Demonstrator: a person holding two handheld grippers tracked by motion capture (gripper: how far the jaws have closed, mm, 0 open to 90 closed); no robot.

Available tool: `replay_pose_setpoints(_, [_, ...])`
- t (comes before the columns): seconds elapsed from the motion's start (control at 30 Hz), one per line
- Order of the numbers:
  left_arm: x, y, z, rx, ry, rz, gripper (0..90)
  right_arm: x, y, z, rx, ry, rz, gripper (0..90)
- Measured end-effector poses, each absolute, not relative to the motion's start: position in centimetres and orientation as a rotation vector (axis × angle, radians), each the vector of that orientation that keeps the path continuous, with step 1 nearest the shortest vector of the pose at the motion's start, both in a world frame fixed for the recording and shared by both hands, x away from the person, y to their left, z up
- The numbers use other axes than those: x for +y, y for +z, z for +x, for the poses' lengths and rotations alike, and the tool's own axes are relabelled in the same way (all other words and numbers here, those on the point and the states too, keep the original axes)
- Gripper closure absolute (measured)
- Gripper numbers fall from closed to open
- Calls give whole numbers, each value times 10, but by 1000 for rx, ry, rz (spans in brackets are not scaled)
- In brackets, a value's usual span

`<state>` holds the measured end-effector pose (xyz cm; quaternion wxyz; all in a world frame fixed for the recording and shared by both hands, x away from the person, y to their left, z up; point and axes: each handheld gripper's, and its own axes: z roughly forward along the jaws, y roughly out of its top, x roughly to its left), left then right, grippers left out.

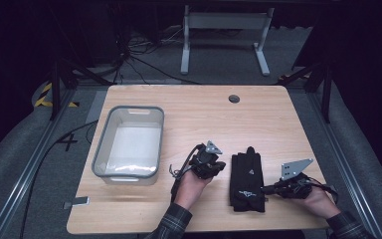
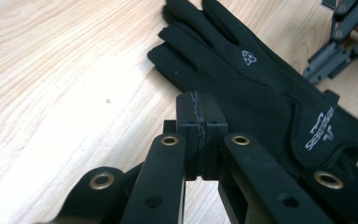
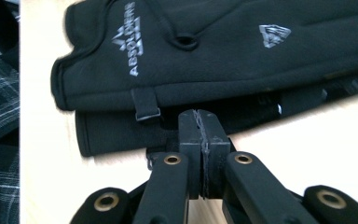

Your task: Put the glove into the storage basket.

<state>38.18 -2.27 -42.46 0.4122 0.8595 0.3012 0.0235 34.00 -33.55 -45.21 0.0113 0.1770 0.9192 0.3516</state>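
High view, black gloves [image 1: 247, 181] stacked on wooden surface [image 1: 199, 114], left tool [image 1: 218, 165] closed empty at nine o'clock beside them, right tool [image 1: 264, 189] closed empty at their three o'clock edge, grey bin [image 1: 98, 149] far left.

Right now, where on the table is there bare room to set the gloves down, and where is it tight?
Free wood lies behind the black gloves up to the cable hole, and along the front edge below the grey bin. It is crowded at front right: the left hand-held gripper and right hand-held gripper, jaws shut, flank the gloves closely.
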Motion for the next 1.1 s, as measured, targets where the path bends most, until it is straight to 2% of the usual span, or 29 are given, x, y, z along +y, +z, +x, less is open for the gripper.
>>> replay_pose_setpoints(0.63, [-13, -427, 390, 783, 62, 2179, 895, -260, -456, 365, 2882, 1136, 371, 900])
replay_pose_setpoints(0.8, [-12, -423, 391, 782, 80, 2182, 893, -258, -452, 371, 2865, 1146, 375, 900])
replay_pose_setpoints(0.93, [-15, -420, 394, 774, 75, 2189, 835, -271, -446, 369, 2833, 1164, 410, 894])
replay_pose_setpoints(0.97, [-17, -419, 394, 764, 74, 2196, 816, -282, -445, 369, 2818, 1186, 459, 837])
replay_pose_setpoints(1.03, [-21, -418, 396, 748, 74, 2196, 791, -288, -445, 369, 2806, 1177, 476, 818])
replay_pose_setpoints(1.1, [-26, -416, 399, 737, 82, 2218, 711, -301, -444, 368, 2784, 1178, 536, 760])
